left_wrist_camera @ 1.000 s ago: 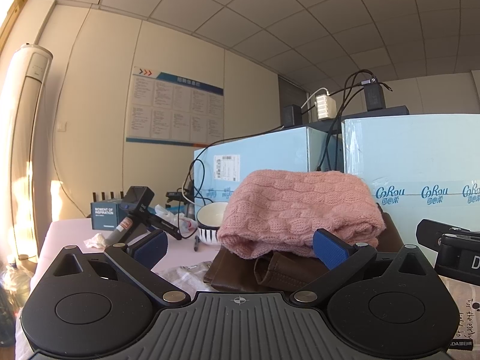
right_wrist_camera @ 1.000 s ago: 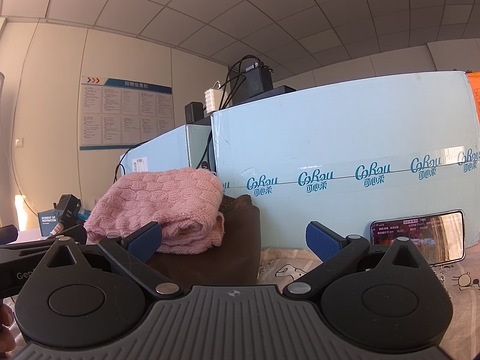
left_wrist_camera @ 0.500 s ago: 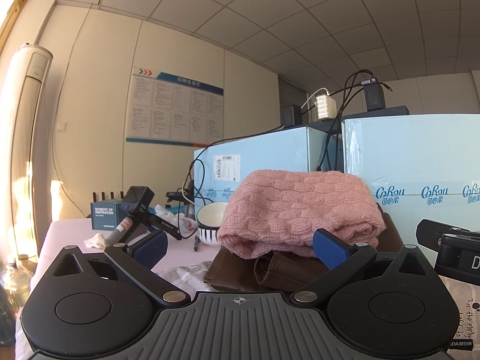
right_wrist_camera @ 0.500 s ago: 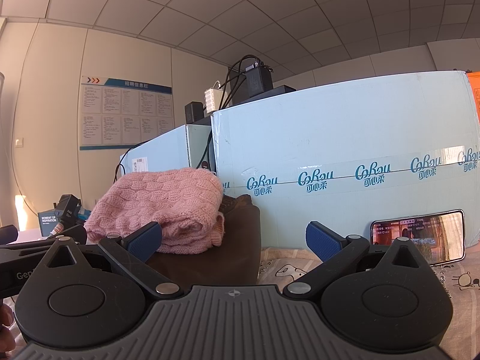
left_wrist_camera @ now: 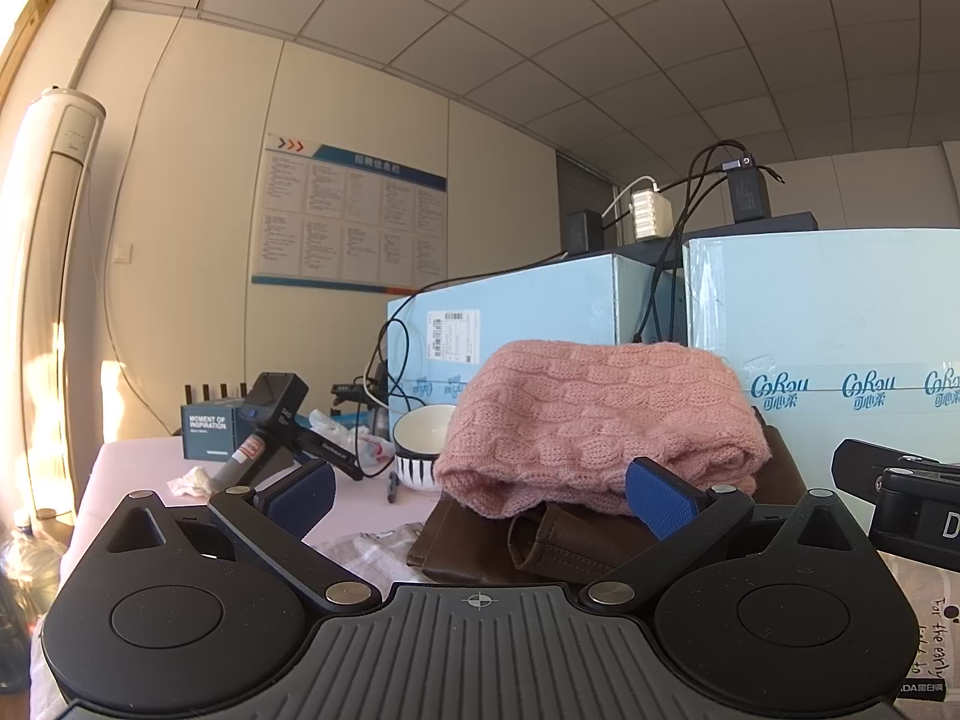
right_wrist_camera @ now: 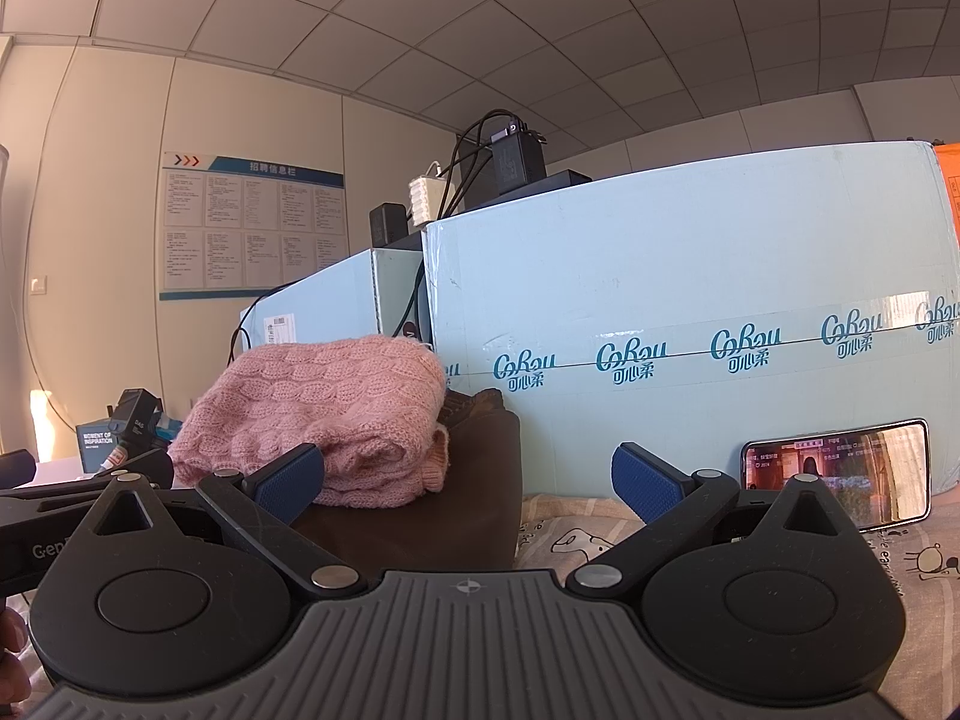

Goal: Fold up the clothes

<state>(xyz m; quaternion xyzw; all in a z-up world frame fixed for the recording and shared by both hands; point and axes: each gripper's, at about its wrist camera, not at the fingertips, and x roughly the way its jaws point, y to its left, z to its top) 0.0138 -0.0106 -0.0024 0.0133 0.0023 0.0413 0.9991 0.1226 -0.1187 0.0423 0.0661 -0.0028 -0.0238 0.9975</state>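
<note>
A folded pink cable-knit sweater (left_wrist_camera: 600, 420) (right_wrist_camera: 324, 414) lies on top of a folded brown garment (left_wrist_camera: 576, 540) (right_wrist_camera: 420, 516). The stack sits ahead of both grippers, in front of pale blue cartons. My left gripper (left_wrist_camera: 480, 495) is open, its blue pads wide apart with nothing between them, just short of the stack. My right gripper (right_wrist_camera: 468, 477) is open too, empty, with the stack ahead of its left finger. A light patterned cloth (left_wrist_camera: 372, 546) lies flat under the left gripper.
Pale blue cartons (right_wrist_camera: 690, 360) wall off the back, with chargers and cables on top. A phone (right_wrist_camera: 837, 474) leans against the carton at right. A striped bowl (left_wrist_camera: 423, 447), a handheld camera (left_wrist_camera: 273, 414), a dark box (left_wrist_camera: 207, 429) and tissues sit at left on the table (left_wrist_camera: 138, 468).
</note>
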